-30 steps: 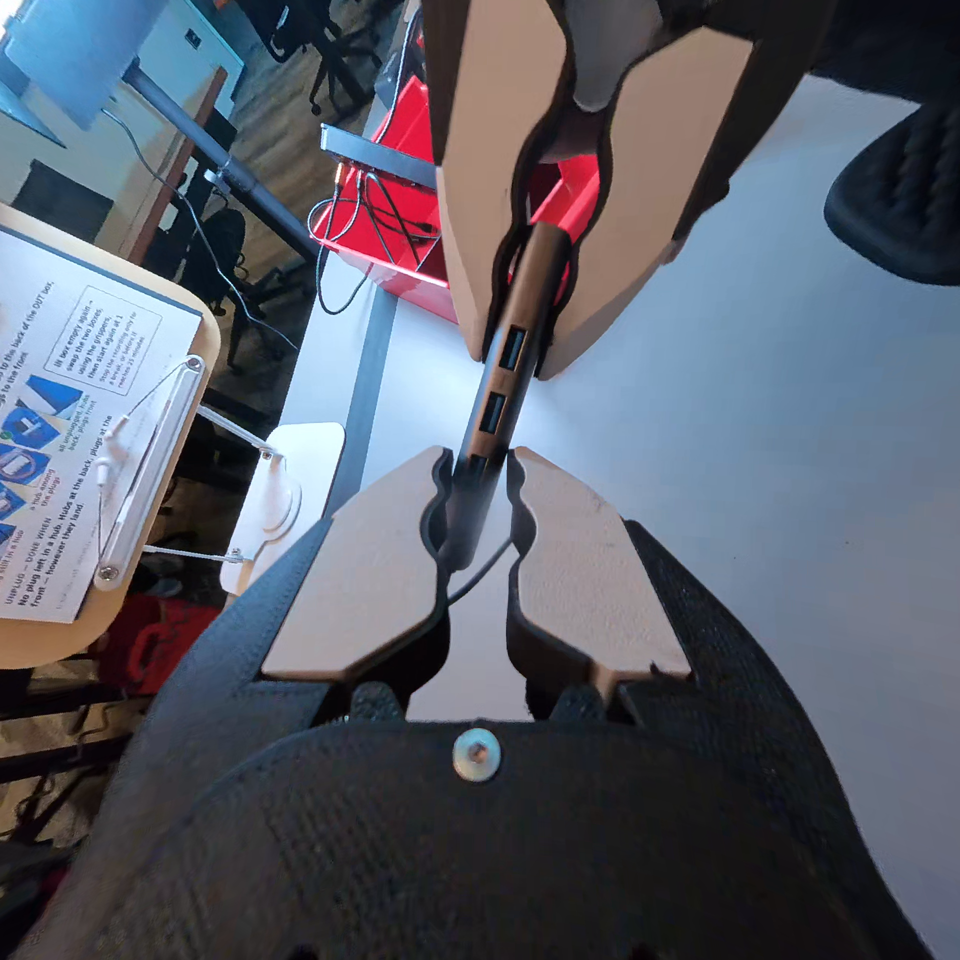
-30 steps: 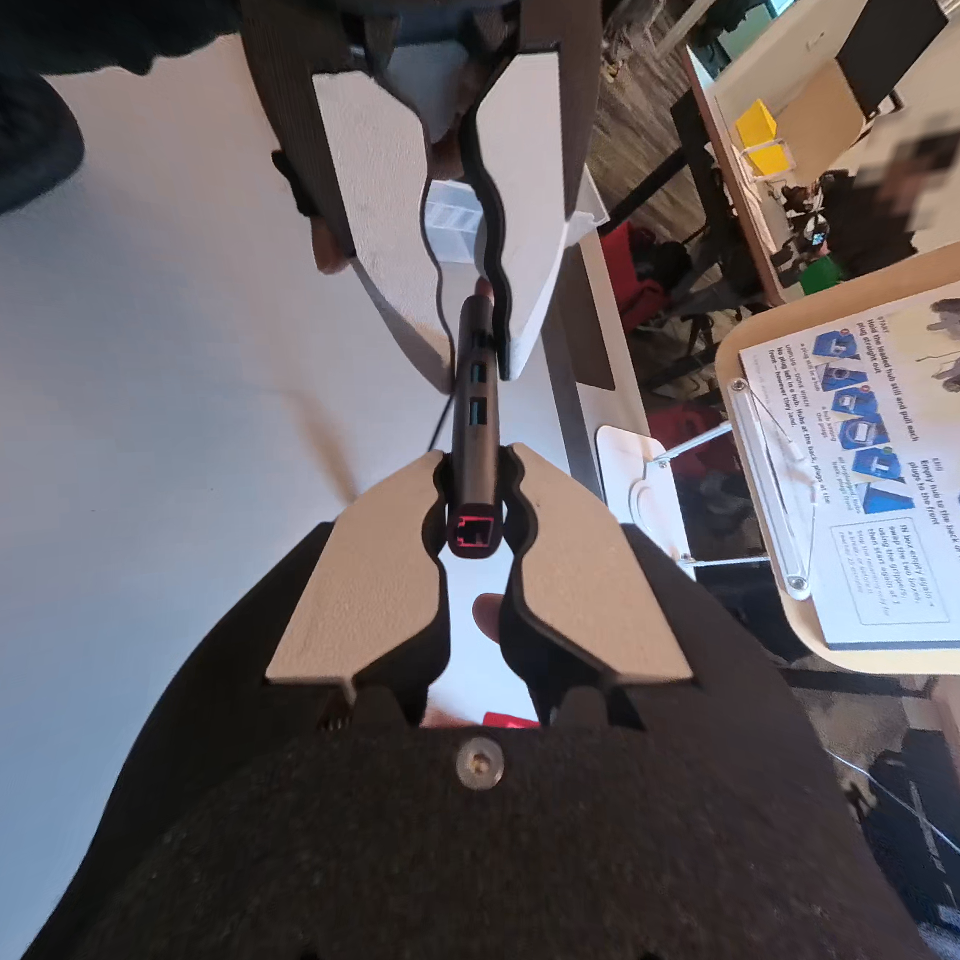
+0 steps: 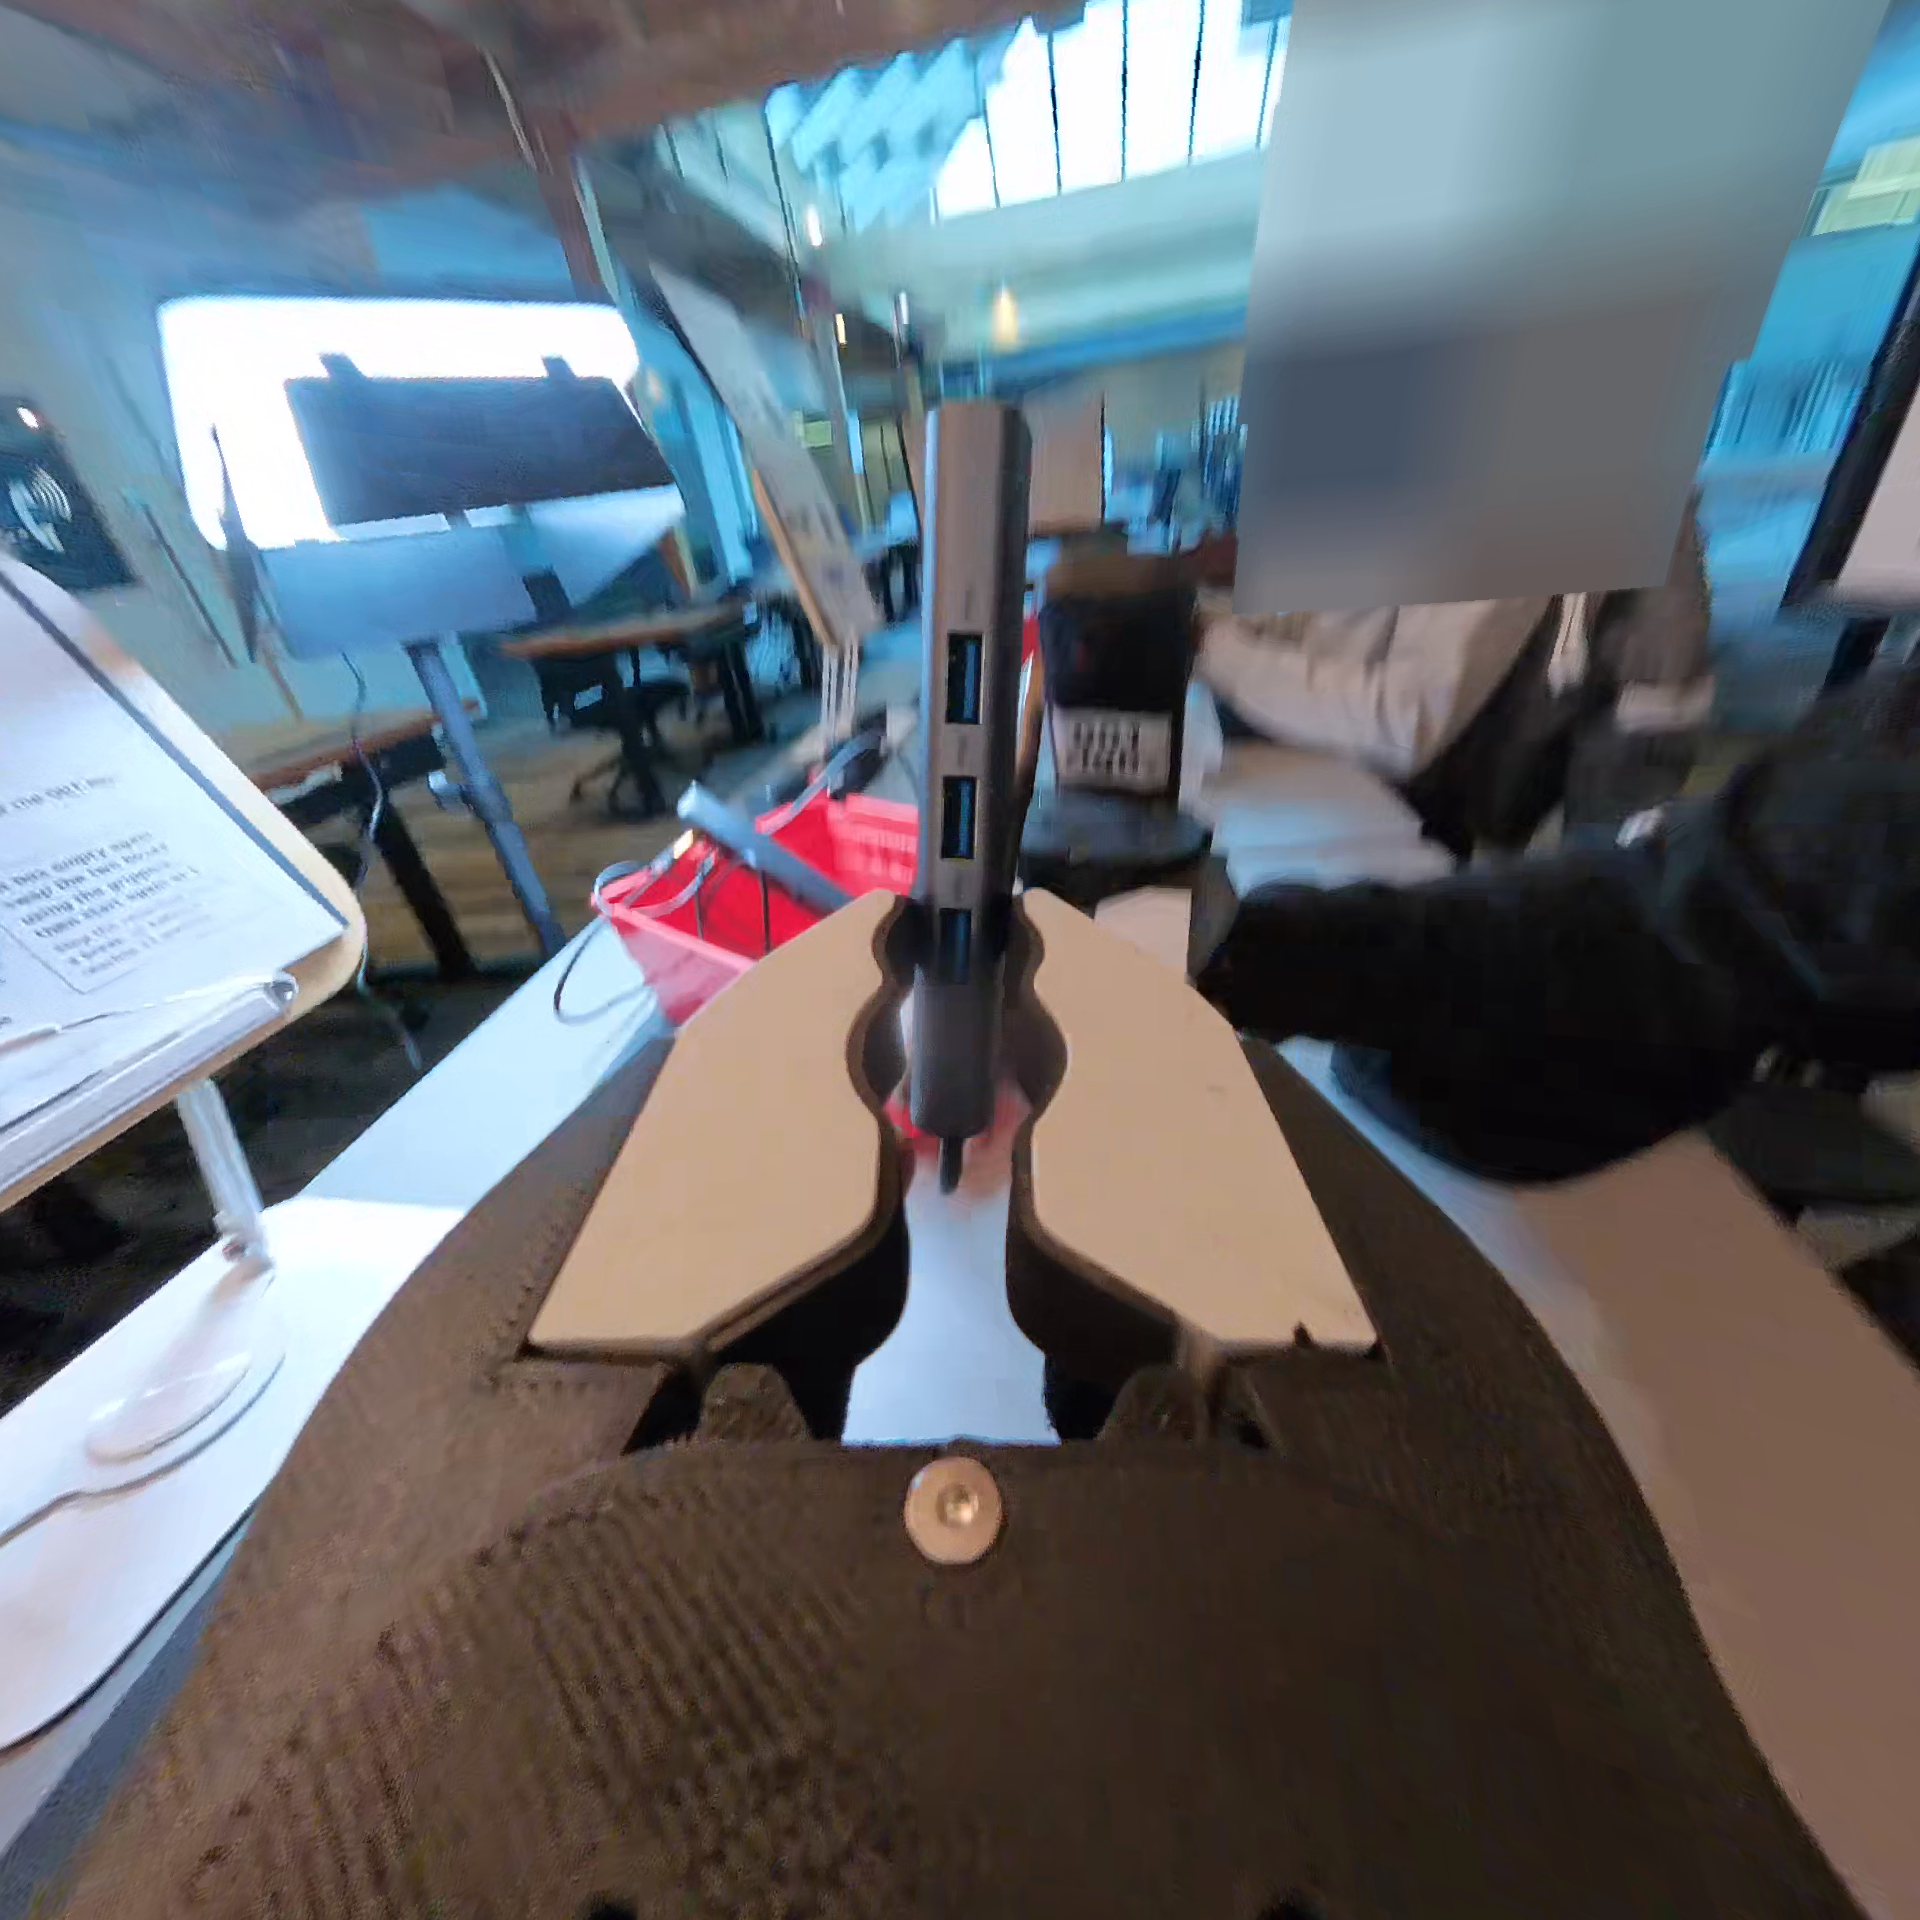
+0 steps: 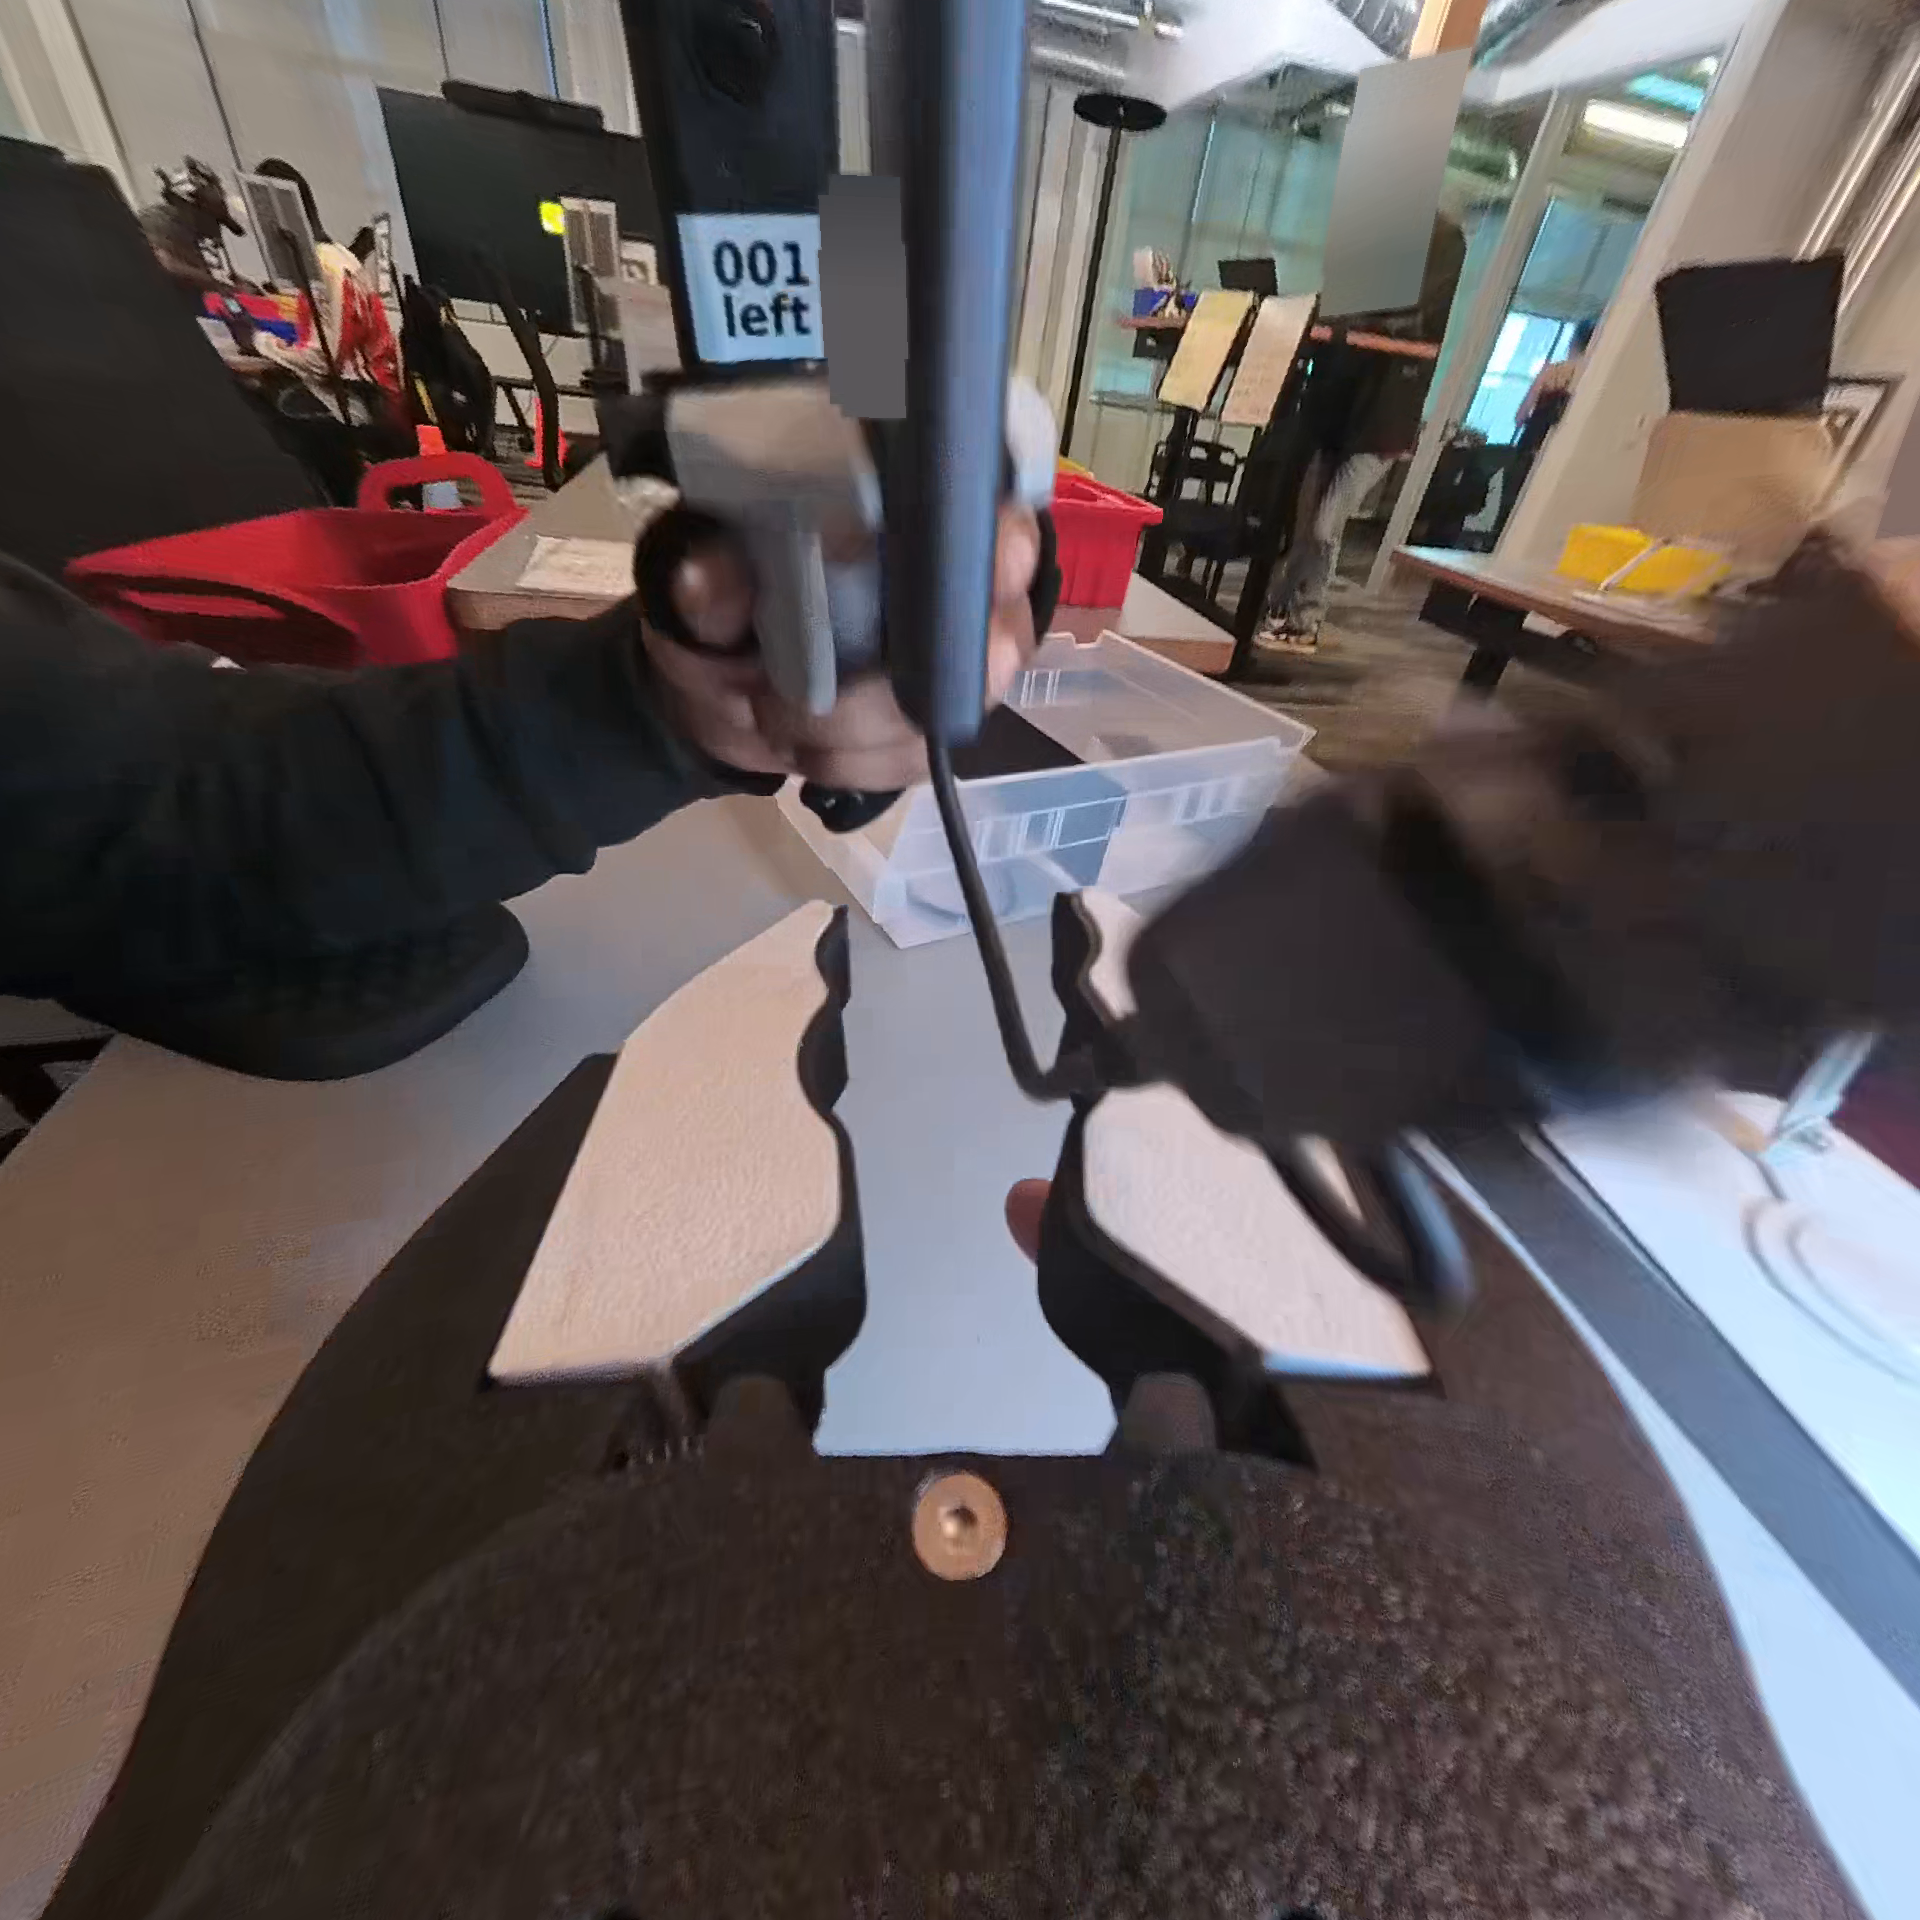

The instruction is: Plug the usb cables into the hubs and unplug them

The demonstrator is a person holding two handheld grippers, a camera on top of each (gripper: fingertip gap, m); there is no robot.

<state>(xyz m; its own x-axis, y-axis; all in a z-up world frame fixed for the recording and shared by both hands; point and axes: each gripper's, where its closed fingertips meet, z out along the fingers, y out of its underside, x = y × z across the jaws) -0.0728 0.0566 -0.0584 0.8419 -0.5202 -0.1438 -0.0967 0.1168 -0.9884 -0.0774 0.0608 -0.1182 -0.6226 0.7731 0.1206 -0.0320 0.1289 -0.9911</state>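
Note:
My left gripper (image 3: 956,904) is shut on a slim grey USB hub (image 3: 966,675) near its cable end. The hub stands up out of the jaws, its USB ports facing the camera with nothing plugged in. In the right wrist view the same hub (image 4: 956,364) hangs upright at the top centre, next to a hand (image 4: 790,686) on the left gripper's handle. Its black cable (image 4: 977,883) drops between the fingers of my right gripper (image 4: 951,914), which is open and empty. A dark motion-blurred shape (image 4: 1455,935) covers the right finger; I cannot tell what it is.
A clear plastic bin (image 4: 1091,790) sits on the grey table (image 4: 312,1247) ahead. Red bins stand behind (image 4: 291,582) and a red bin holds cables (image 3: 707,935). An instruction sheet on a stand (image 3: 125,883) is at the left. A black sleeve (image 3: 1558,987) is at the right. My hands' fingertips stand some 6 cm from each other.
My right gripper has let go of the hub and opened. The left gripper has swung the hub up from over the table to upright. Both views now look out into the room.

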